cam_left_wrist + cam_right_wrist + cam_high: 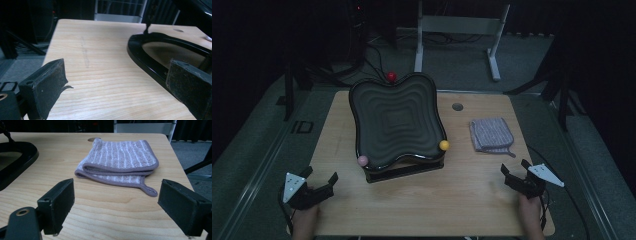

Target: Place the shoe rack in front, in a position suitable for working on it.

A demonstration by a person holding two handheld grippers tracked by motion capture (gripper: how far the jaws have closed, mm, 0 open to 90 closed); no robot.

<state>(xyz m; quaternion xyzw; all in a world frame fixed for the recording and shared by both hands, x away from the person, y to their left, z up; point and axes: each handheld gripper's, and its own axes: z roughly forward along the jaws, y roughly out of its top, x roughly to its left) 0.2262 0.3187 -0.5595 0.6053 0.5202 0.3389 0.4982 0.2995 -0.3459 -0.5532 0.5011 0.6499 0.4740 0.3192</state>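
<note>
The folded lilac-grey striped cloth with a hanging loop (120,162) lies flat on the pale wooden table (422,200), just to the right of the black wavy-ribbed tray (397,122), and it is the right gripper (116,205) that faces it squarely. In the right gripper view the cloth sits straight ahead between the two black jaws, which stand wide apart with nothing held, its folded edge running crosswise to the line of approach and its small loop trailing toward the gripper's right jaw. The left gripper (115,85), jaws likewise spread and empty, rests off the tray's near left corner with the tray's glossy rim just ahead of its right jaw, well apart from the cloth. From the high view, three small balls, red (391,76), yellow (444,145) and pink (362,160), ride the tray's rim. Judging by the layout, the right hand is plainly the nearer one for any pick-up of the cloth, reaching forward and slightly toward the tray.
</note>
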